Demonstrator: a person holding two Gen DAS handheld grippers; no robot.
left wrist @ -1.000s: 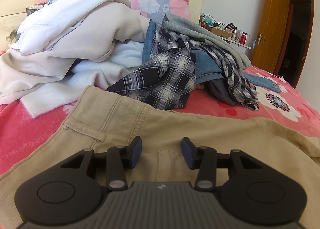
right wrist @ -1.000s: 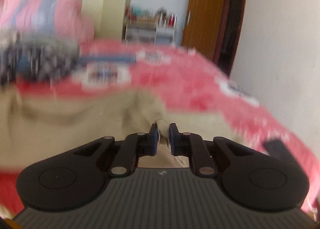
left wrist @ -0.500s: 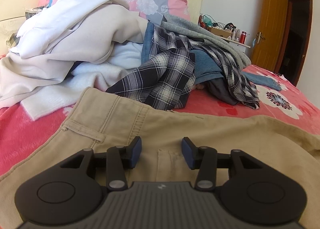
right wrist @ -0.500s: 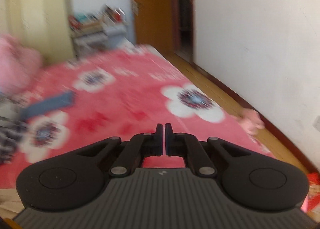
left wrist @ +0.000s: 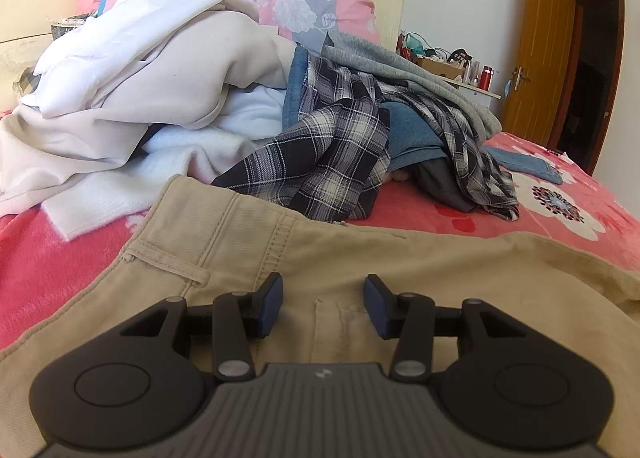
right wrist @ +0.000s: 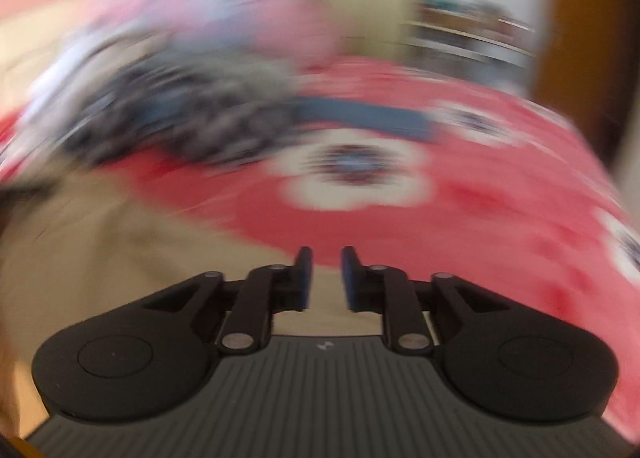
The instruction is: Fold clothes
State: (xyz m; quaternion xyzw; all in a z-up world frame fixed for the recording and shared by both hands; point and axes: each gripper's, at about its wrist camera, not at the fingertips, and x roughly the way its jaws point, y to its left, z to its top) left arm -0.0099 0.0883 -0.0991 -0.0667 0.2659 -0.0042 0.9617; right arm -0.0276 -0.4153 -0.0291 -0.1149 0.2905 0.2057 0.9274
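khaki trousers point(left wrist: 360, 258) — one | left gripper point(left wrist: 322, 306) fingers apart, empty | right gripper point(right wrist: 325, 278) fingers opening, empty

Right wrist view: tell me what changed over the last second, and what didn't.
The right claw let go of the khaki trousers' edge, swung out towards the door and back towards the clothes pile. It was shut half a second ago; now its jaws are opening, with nothing between them. The left claw stayed open over the trousers' waistband, and the pile is unmoved.
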